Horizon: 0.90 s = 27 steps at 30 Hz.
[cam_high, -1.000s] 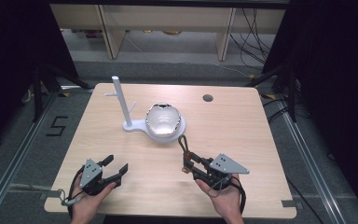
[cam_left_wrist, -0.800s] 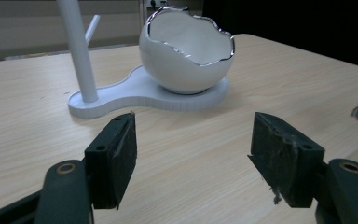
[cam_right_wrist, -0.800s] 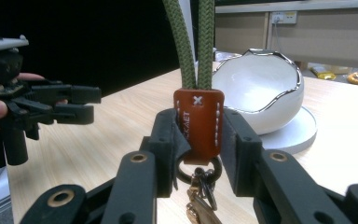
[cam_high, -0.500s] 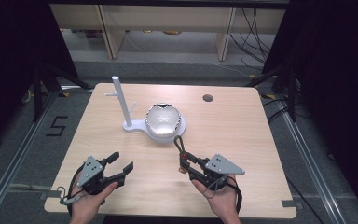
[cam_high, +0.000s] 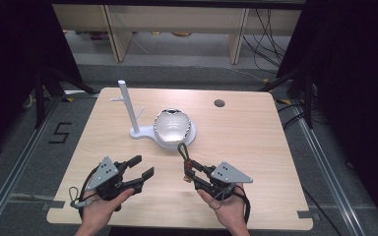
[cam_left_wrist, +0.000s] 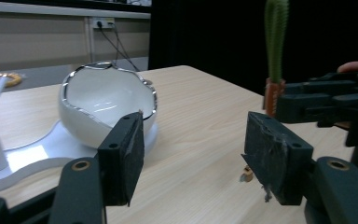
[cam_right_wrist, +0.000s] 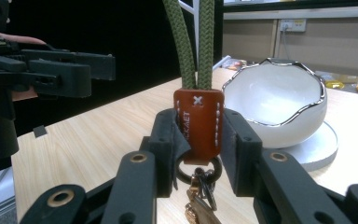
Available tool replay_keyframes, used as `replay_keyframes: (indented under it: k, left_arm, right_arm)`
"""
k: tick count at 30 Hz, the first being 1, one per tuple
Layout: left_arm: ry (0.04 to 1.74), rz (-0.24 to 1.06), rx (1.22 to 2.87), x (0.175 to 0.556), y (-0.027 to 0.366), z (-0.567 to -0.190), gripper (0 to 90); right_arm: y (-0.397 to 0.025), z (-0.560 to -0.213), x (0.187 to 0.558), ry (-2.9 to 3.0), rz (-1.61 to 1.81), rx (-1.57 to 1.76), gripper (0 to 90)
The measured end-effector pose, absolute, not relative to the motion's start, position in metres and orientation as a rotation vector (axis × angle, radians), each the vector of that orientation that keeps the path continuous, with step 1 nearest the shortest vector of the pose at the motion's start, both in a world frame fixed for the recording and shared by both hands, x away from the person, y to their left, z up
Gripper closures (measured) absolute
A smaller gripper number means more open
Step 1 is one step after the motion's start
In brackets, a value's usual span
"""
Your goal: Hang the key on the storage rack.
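Note:
A keychain with a green cord loop [cam_high: 181, 150] and a brown leather tab [cam_right_wrist: 198, 122] stands upright in my right gripper [cam_high: 190, 171], whose jaws are shut on the tab. Keys [cam_right_wrist: 199, 205] dangle below the tab, and the cord [cam_left_wrist: 276, 39] rises in the left gripper view. My left gripper [cam_high: 142, 166] is open and empty, a short way to the left of the keychain; its pads [cam_left_wrist: 122, 157] frame bare table. Beyond both sits a white egg-shaped bowl [cam_high: 173, 126] with a silver rim on a white stand [cam_high: 137, 133] carrying an upright post [cam_high: 126, 105].
The wooden table [cam_high: 256, 147] has a round cable hole [cam_high: 219, 103] at its far right. The bowl [cam_right_wrist: 279, 105] is close ahead of the right gripper. Shelving [cam_high: 177, 19] stands behind the table, and dark curtains flank it.
Both grippers have drawn inward toward each other and slightly forward. The right one still holds the keychain; the left one stays open.

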<state>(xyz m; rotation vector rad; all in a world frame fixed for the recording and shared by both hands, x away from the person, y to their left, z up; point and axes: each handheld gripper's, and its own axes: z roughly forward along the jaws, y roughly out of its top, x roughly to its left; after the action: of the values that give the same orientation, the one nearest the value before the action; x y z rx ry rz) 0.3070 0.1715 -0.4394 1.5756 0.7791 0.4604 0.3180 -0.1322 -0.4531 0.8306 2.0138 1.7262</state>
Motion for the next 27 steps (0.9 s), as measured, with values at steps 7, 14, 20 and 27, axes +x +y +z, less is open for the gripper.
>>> replay_keyframes:
  k: [7,14,20,27]
  left_arm:
    - [0.725,0.417,1.591,0.308,0.156,-0.428,42.7]
    - [0.689,0.372,1.605,0.313,0.139,-0.421,48.8]
    - [0.678,0.332,1.61,0.318,0.13,-0.418,53.6]
    - [0.668,0.286,1.601,0.323,0.119,-0.415,61.1]
  right_arm:
    - [-0.129,-0.453,0.317,2.016,1.731,0.838,68.8]
    - [-0.126,-0.453,0.316,2.02,1.728,0.849,68.8]
    - [-0.123,-0.453,0.317,2.024,1.733,0.833,68.8]
    - [-0.121,-0.453,0.317,2.022,1.723,0.815,68.7]
